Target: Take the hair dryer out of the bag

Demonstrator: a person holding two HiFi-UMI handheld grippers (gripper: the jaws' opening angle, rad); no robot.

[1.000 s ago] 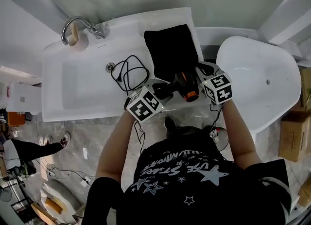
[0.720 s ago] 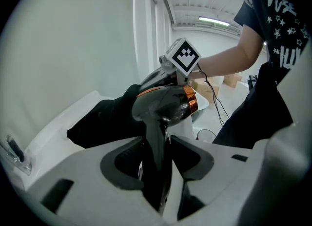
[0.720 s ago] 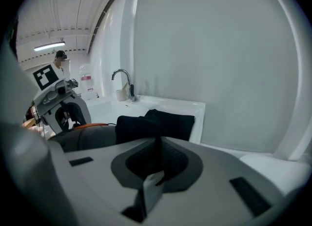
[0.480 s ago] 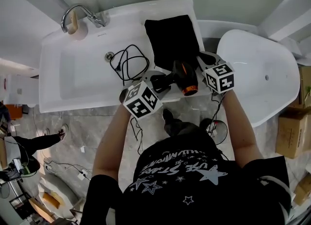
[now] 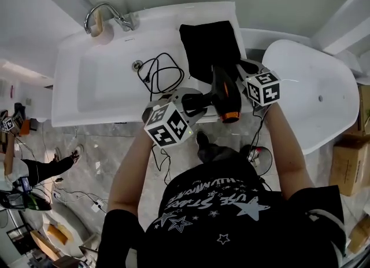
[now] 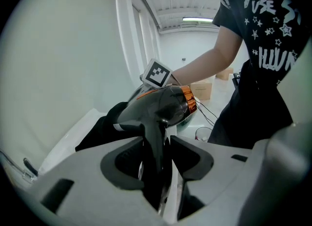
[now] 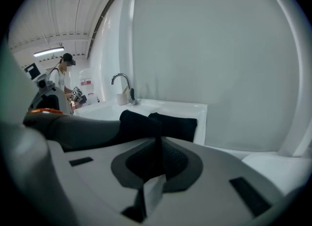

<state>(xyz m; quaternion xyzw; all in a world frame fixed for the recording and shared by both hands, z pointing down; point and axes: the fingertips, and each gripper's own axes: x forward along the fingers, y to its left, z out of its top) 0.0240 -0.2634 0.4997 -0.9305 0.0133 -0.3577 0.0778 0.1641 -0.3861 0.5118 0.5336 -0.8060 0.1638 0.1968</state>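
The black hair dryer [image 5: 222, 90] with an orange ring at its end hangs just above the sink counter's right end, clear of the black bag [image 5: 207, 47]. My left gripper [image 5: 198, 102] is shut on its handle; in the left gripper view the handle [image 6: 157, 156] stands pinched between the pads and the barrel [image 6: 163, 105] rises beyond them. My right gripper [image 5: 243, 69] is shut on the near edge of the bag [image 7: 163, 125], with thin black fabric caught between its pads. The dryer's cord [image 5: 159, 76] lies coiled in the basin.
The white sink [image 5: 92, 87] has a chrome faucet [image 5: 104, 15] at its back left. To the right stands a white bathtub [image 5: 312, 93]. Cardboard boxes [image 5: 347, 162] sit at the far right. Cables run over the tiled floor [image 5: 87, 203], and another person stands at the left.
The left gripper has lifted and rolled the hair dryer, so its barrel has swung from lying across the picture to nearly straight up and down. The right gripper has stayed on the bag.
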